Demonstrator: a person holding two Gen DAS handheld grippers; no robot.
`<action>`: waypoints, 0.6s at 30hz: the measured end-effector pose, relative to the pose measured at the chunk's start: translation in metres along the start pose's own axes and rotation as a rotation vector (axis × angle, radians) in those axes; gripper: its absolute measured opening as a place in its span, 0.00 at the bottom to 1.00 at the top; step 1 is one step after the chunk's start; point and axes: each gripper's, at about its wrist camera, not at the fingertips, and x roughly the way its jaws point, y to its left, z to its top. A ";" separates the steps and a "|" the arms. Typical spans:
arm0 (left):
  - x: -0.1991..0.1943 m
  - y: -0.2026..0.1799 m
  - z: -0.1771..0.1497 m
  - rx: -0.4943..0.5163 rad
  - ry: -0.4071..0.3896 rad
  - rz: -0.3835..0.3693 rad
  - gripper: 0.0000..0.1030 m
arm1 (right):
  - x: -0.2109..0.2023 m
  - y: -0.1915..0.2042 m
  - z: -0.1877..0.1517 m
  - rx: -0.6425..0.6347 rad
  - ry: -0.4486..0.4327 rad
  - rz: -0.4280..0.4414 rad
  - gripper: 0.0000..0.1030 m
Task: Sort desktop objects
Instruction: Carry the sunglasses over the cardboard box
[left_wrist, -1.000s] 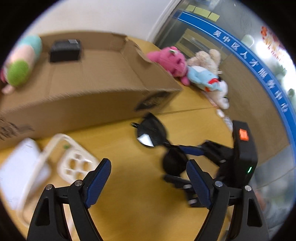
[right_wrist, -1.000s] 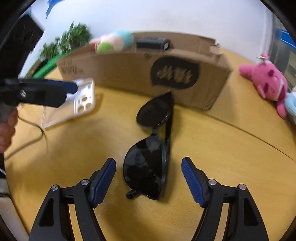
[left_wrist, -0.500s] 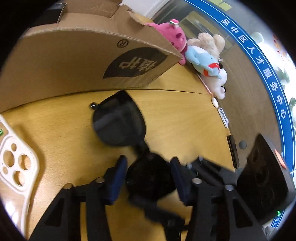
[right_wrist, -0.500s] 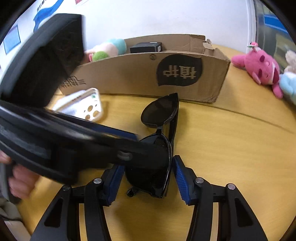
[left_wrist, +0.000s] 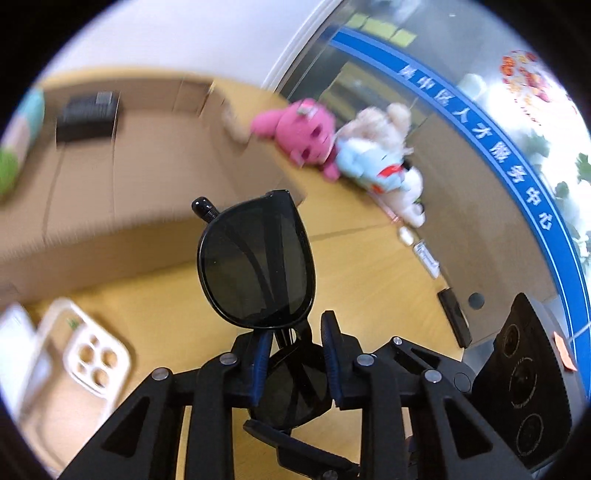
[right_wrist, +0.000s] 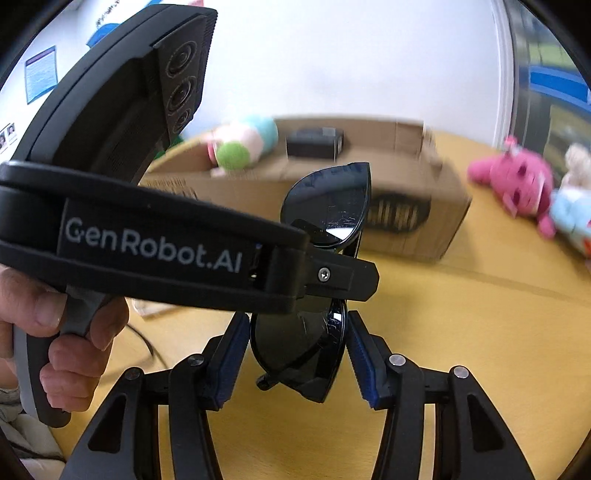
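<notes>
Black sunglasses (left_wrist: 258, 262) are lifted off the wooden desk (left_wrist: 369, 280), folded, one lens pointing up. My left gripper (left_wrist: 295, 354) is shut on the sunglasses at the bridge. In the right wrist view my right gripper (right_wrist: 295, 350) is shut on the lower lens of the sunglasses (right_wrist: 299, 343), and the left gripper's body (right_wrist: 184, 258) crosses in front. An open cardboard box (left_wrist: 155, 158) lies behind, holding a black box (left_wrist: 86, 114) and a pastel plush (right_wrist: 243, 144).
A white phone case (left_wrist: 92, 358) lies on the desk at the left. Pink (left_wrist: 299, 136), blue and cream plush toys (left_wrist: 376, 162) lie at the desk's far right edge. A small dark device (left_wrist: 454, 321) lies near the right edge.
Both grippers closed on the sunglasses and lifted them off the desk. The left gripper came in from the left and clamped the bridge.
</notes>
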 end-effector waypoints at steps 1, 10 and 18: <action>-0.008 -0.004 0.006 0.016 -0.016 -0.003 0.24 | -0.007 0.002 0.006 -0.008 -0.025 -0.001 0.49; -0.078 -0.032 0.095 0.136 -0.178 -0.009 0.24 | -0.056 0.013 0.103 -0.108 -0.239 -0.046 0.49; -0.130 -0.035 0.189 0.199 -0.289 0.015 0.23 | -0.072 0.010 0.210 -0.183 -0.331 -0.041 0.49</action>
